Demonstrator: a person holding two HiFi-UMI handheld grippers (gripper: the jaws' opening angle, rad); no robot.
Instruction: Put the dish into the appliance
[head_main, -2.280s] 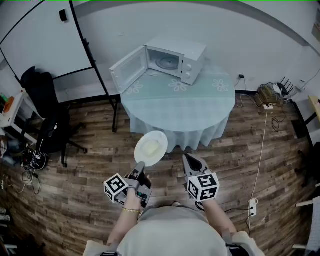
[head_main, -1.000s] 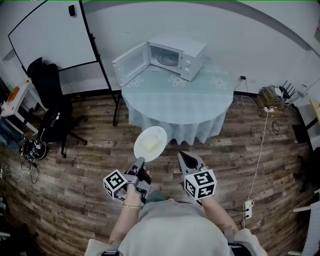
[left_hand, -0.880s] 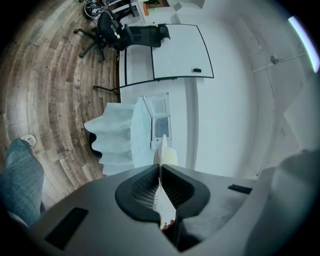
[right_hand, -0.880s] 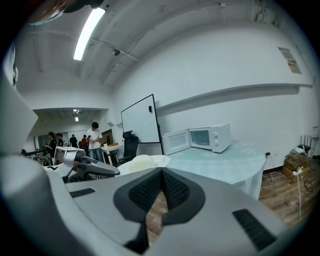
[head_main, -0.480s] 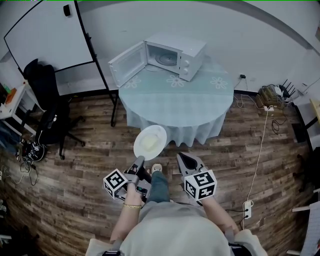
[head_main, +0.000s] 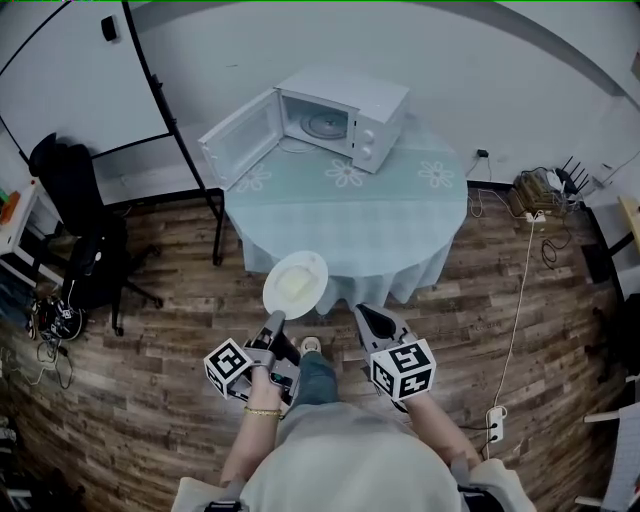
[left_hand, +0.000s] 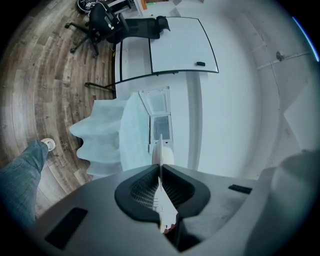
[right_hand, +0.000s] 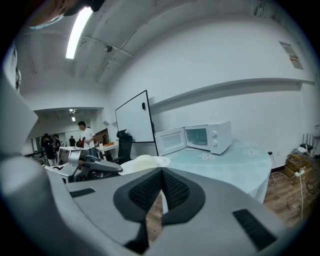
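A white plate (head_main: 295, 283) with a pale food item on it is held out in front of me, level, over the wooden floor just short of the round table (head_main: 400, 225). My left gripper (head_main: 275, 320) is shut on its near rim; in the left gripper view the plate (left_hand: 161, 155) shows edge-on between the pads. On the table's far side stands the white microwave (head_main: 345, 115), its door (head_main: 238, 135) swung open to the left and the cavity showing. My right gripper (head_main: 363, 314) hangs to the right of the plate, shut and holding nothing (right_hand: 161, 175).
A whiteboard on a black stand (head_main: 80, 85) and a black office chair (head_main: 75, 230) stand at the left. Cables and a power strip (head_main: 497, 410) lie on the floor at the right. My own leg and shoe (head_main: 312, 348) show below the plate. Several people (right_hand: 85, 135) stand far off.
The table and microwave have come closer and shifted slightly left in the head view. Both grippers and the plate moved toward the table together. A leg and shoe now show between the grippers.
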